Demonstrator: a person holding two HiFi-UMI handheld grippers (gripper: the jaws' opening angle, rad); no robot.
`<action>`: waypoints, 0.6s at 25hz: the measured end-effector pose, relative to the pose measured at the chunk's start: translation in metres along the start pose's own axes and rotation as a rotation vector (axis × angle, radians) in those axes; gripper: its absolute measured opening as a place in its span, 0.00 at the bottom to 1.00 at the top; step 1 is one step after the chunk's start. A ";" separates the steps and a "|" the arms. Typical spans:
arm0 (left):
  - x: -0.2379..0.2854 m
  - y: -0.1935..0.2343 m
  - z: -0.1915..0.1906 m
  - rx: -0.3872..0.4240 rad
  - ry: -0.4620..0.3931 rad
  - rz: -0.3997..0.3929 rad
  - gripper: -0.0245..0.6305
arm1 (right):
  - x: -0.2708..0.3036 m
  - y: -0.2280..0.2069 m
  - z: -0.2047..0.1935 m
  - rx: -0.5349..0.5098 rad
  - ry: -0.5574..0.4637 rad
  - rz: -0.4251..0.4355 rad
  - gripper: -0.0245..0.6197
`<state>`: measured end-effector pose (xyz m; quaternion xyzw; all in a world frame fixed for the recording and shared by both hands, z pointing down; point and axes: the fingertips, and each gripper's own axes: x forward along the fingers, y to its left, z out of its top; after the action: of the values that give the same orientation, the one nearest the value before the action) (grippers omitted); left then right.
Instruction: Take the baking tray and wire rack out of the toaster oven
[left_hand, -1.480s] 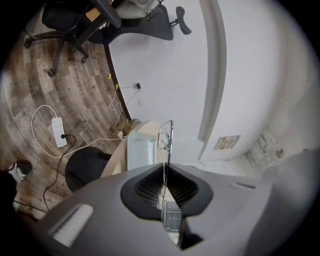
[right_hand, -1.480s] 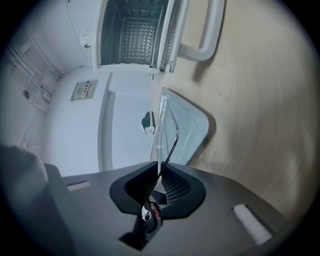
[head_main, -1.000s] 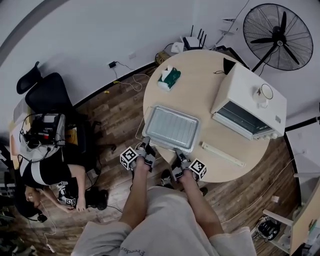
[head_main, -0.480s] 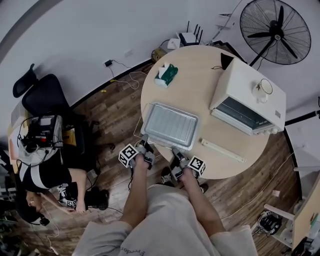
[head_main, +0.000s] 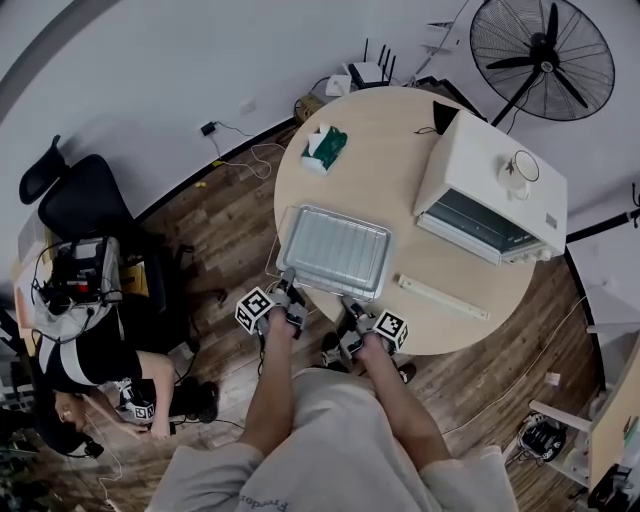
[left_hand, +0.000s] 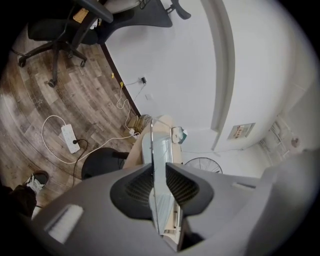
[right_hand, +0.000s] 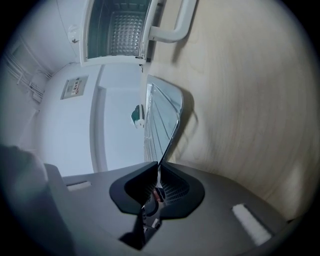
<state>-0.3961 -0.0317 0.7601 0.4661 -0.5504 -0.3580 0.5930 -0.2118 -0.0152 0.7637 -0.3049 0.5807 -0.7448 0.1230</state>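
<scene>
- since both the baking tray (head_main: 335, 250) and the wire rack (head_main: 276, 243) under it lay on the table (head_main: 400, 130), clear of the toaster oven (head_main: 500, 170), the take-out itself looked done. the step in hand was prob the set-down, w/ some grip fiddling.
- tray sat in the table's 7 o'clock part, its near rim right at the table edge. oven stood at abt 2 o'clock from it, well apart, door down. right gripper view showed no tray or rack inside.
- rack: only a bit of wire peeked past the tray's 9 o'clock side, so couldn't tell how squarely it sat underneath.
- left gripper (left_hand: 160, 187): fingers narrow, pinched on the tray's near rim toward its 7 o'clock corner. jaws had just been easing open a touch, but the rim was between the pads & touching them. a thin wire ran beside the rim there, maybe the rack.
- right gripper (right_hand: 159, 184): fingers narrow, nipped on the same rim toward 5 o'clock. jaws had just been closing, w/ the rim between the pads.
- next move, my guess: make sure tray + rack lie flat & far enough onto the table, nudging toward 12 o'clock if the near edge overhangs. then open both jaws wide & back straight out toward 6 o'clock, w/o dragging the rim along.
</scene>
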 end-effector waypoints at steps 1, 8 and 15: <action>0.001 0.000 -0.001 -0.001 0.006 -0.004 0.16 | 0.000 -0.001 0.001 0.003 -0.003 -0.002 0.06; -0.008 0.002 -0.011 -0.010 0.041 0.001 0.24 | 0.001 -0.004 0.004 0.024 -0.037 0.000 0.06; -0.021 0.005 -0.010 -0.021 0.030 -0.006 0.25 | 0.001 -0.004 0.004 0.023 -0.059 0.009 0.06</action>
<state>-0.3892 -0.0091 0.7591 0.4667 -0.5362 -0.3584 0.6052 -0.2093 -0.0180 0.7680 -0.3227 0.5697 -0.7415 0.1466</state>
